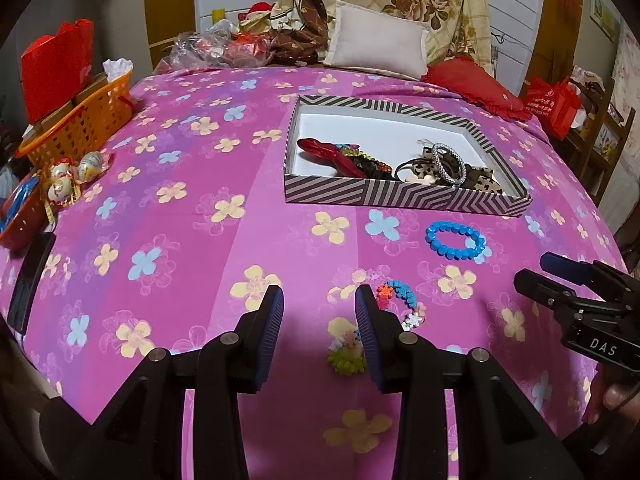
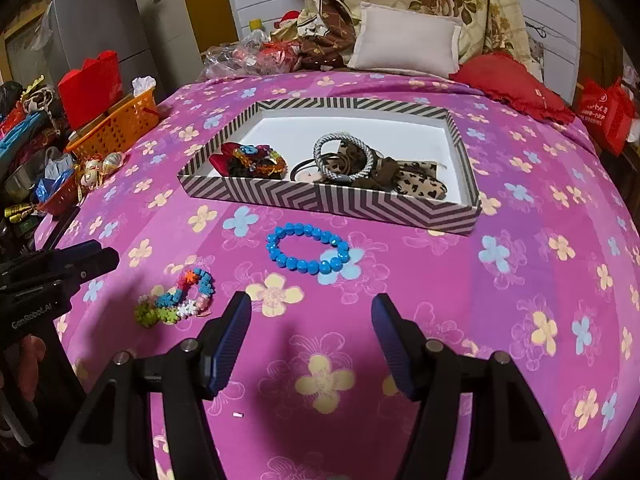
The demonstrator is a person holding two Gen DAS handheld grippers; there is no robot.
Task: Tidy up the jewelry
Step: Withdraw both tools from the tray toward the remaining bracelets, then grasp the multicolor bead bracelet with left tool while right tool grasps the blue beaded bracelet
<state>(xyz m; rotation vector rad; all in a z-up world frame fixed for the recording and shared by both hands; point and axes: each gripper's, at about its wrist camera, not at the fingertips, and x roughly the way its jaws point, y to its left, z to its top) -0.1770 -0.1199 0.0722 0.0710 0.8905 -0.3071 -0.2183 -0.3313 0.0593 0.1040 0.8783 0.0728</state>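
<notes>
Spanning both views, bed (image 2: 460, 300) under a pink flowered cover, carrying every listed item. Box (image 2: 332, 200), striped walls, white floor, set mid-bed, well ahead of both tongs; contents already filed: red bow with a beaded band at its left end, grey braided bangle (image 2: 344, 158), dark hair ties and leopard-print pieces toward its right. Judged part-done: several pieces lie in the box, two remain outside on the cover. Blue bracelet (image 2: 308, 252), round faceted beads, flat on the cover just in front of the box's near wall, ahead of the right tongs (image 2: 311, 312) and a little left of their centre line, not touched. Flower bracelet (image 2: 178, 298), small multicoloured plastic blossoms, nearer the viewer and left of the blue one; in the left wrist view it lies touching or just beside the right-hand finger of the left tongs (image 1: 319, 302), partly hidden by it, outside the gap. Left tongs: spread wide, holding nothing. Right tongs: spread wide, holding nothing. Remaining work, by estimate: lift each loose bracelet and set it inside the box.
</notes>
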